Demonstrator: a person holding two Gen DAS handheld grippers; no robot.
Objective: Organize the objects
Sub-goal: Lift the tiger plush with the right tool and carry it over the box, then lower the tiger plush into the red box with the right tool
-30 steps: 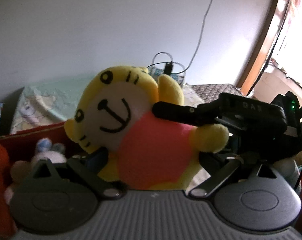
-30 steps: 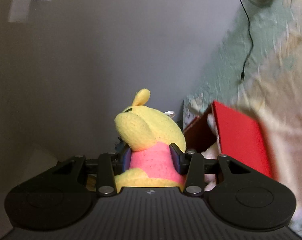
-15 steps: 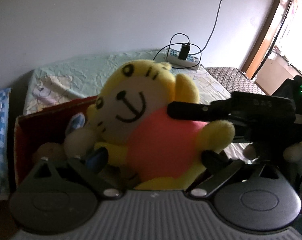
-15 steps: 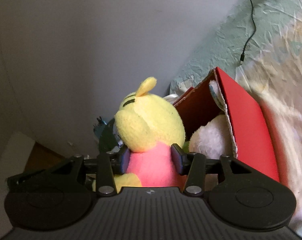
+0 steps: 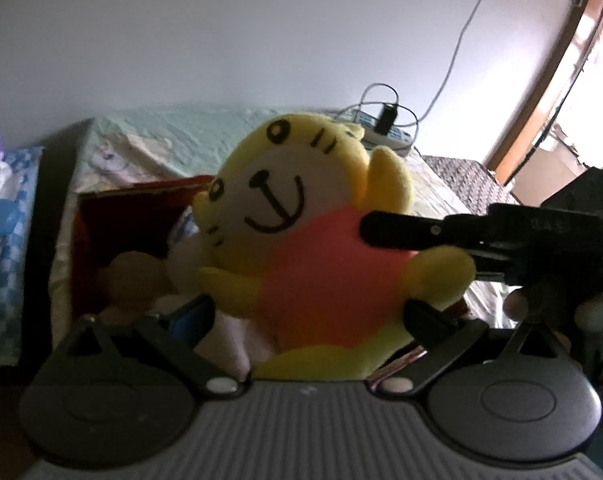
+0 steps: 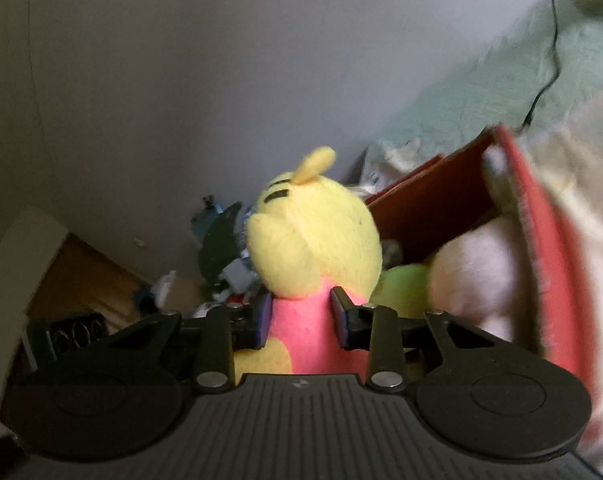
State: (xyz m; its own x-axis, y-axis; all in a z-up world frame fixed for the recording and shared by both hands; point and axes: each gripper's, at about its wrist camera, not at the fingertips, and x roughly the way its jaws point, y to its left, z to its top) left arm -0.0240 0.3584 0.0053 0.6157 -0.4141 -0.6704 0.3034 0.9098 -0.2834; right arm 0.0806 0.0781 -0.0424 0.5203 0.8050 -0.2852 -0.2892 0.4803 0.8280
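Note:
A yellow plush toy with a pink shirt and a drawn smile faces the left wrist camera. My right gripper is shut on its pink torso, and one of its black fingers reaches in from the right in the left wrist view. My left gripper is open, its fingers wide apart on either side of the toy's lower body. Behind and below the toy stands an open red box, also the red box, with other soft toys inside.
In the box lie a brown plush, a pale plush and a green round toy. The box sits on a bed with a pale green sheet. A power strip with cables lies by the wall. Clutter is left of the toy.
The right gripper has carried the plush closer to the red box, whose opening now looks larger. The left camera has tilted down, so more of the bed and box shows.

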